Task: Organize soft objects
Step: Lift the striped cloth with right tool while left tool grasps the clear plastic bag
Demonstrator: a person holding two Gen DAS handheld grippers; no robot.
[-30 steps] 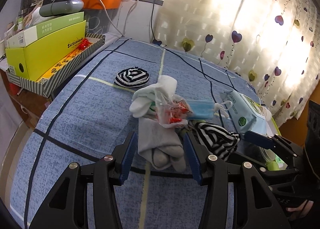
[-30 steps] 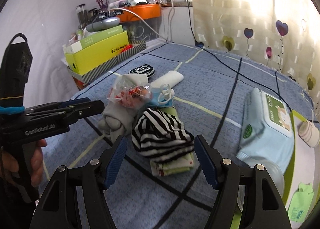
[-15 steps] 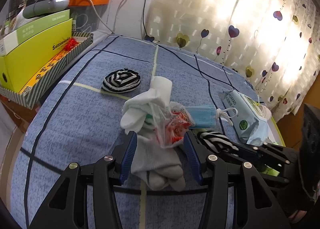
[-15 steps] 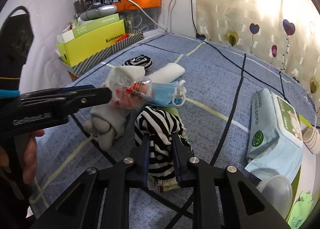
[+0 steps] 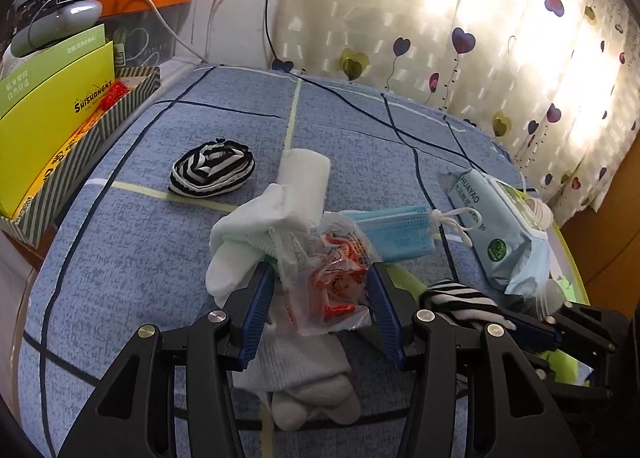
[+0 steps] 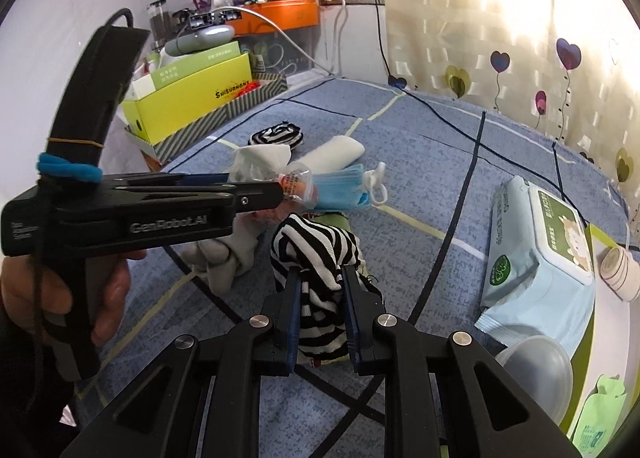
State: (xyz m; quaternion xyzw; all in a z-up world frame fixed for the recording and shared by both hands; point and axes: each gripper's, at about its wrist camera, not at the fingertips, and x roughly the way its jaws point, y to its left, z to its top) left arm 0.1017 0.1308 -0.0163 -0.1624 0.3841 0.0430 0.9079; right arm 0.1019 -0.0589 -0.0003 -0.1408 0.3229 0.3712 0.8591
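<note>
So the right gripper (image 6: 320, 290) has its jaws squeezed narrow on a black-and-white striped sock (image 6: 316, 254), which bunches up above the blue pads and hangs a bit below them, right over the blue checked bed cover (image 6: 460, 145). The left gripper (image 5: 320, 298) is wide, with a crinkly clear plastic packet (image 5: 332, 282) (red print on it) sitting between the fingers; the pads stand apart from it on both sides as far as I can see, so nothing's gripped there. Under and just nearer than that packet there's a grey sock (image 5: 308, 382) lying flat on the cover. A white sock (image 5: 276, 213) is piled just beyond the packet, touching it, and a stack of blue face masks (image 5: 394, 234) lies to the right of the pile. Further off to the left a second striped sock (image 5: 212, 169) sits rolled up on its own, well apart from the rest. A pale blue pack of wet wipes (image 6: 536, 242) lies off to the right, near the edge of the bed. On the far left, beside the bed, there's a yellow-green box (image 6: 188, 97).
</note>
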